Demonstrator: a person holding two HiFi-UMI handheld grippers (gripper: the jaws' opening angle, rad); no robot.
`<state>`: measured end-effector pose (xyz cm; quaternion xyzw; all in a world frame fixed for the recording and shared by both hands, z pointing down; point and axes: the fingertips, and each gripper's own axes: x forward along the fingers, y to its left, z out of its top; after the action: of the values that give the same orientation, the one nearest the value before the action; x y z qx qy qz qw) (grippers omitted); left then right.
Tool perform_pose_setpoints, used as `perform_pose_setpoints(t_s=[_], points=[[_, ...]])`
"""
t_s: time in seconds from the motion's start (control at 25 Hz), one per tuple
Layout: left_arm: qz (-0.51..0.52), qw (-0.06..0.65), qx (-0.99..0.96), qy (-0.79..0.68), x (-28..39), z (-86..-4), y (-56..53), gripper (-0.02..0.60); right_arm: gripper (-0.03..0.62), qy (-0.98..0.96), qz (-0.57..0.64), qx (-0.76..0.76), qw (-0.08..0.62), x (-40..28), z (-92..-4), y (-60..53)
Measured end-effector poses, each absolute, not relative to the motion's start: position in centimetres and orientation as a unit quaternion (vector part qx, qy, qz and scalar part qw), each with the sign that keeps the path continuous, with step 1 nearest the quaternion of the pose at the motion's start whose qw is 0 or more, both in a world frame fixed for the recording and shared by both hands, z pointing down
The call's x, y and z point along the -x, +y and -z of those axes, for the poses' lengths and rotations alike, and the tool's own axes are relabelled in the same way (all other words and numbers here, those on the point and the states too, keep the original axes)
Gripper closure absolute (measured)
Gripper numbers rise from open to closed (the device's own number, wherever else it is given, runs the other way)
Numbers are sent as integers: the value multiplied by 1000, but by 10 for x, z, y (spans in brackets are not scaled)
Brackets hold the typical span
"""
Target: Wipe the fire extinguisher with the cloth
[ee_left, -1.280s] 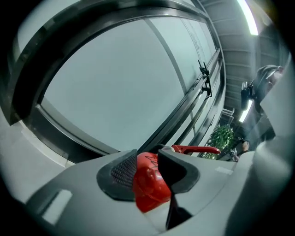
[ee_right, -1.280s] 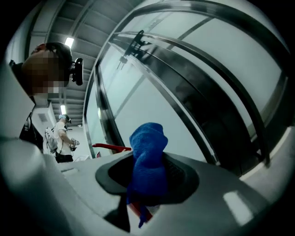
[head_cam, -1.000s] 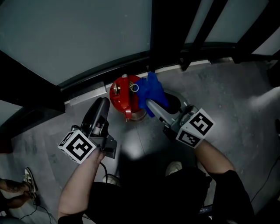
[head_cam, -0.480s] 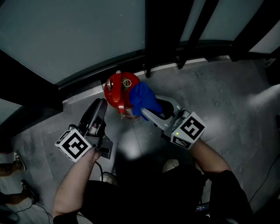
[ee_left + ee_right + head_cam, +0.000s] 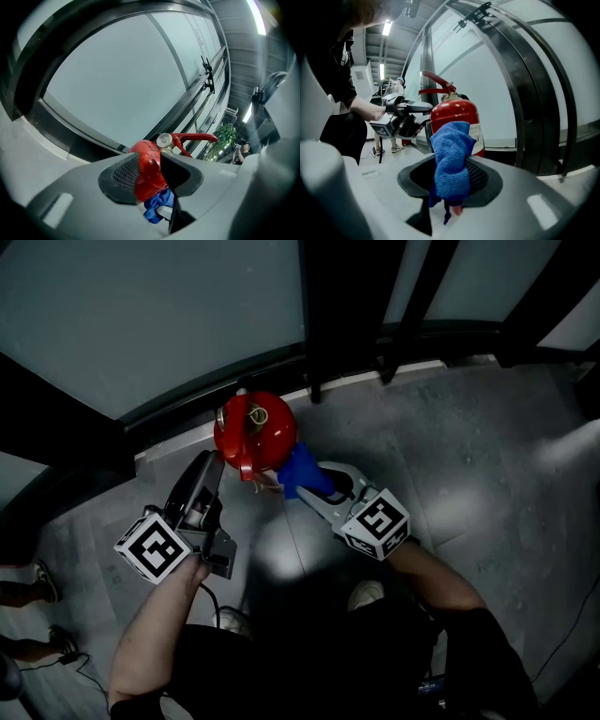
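Grey concrete floor (image 5: 450,446) runs up to a glass wall (image 5: 141,315) in dark frames. The fire extinguisher (image 5: 255,426) stands upright on the floor just in front of the sill.

A second ago the cloth (image 5: 302,470) sat up beside the extinguisher's head. It now lies lower, against the cylinder's side on the person's right and partly tucked under the red dome in the head view. The right gripper (image 5: 314,486) has drawn down and back with it, its jaws pinching the bunched blue cloth at the middle. That reads as a downward stroke along the body: the shoulder seems covered, while the lower cylinder and the far side probably remain.

The left gripper (image 5: 208,465) has stayed close on the opposite side. Its jaws are spread with nothing between the pads, and the red body shows through the gap beyond them. Whether the tips touch the cylinder cannot be told.

The extinguisher is a glossy red cylinder with a rounded top. Its white label (image 5: 477,131) faces away from the cloth side. A red lever (image 5: 199,137) juts out over the head, and a small round gauge (image 5: 164,140) sits below it.
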<state>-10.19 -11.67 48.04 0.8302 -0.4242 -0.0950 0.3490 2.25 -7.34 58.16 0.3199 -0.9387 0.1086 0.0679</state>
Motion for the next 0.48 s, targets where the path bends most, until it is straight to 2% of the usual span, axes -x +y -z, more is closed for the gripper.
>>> perform_pose_setpoints(t_s=[0.48], points=[[95,344,-834,-420,96,-485,-119,439,450,-923,-153,-321,151,-19,-685,-72]])
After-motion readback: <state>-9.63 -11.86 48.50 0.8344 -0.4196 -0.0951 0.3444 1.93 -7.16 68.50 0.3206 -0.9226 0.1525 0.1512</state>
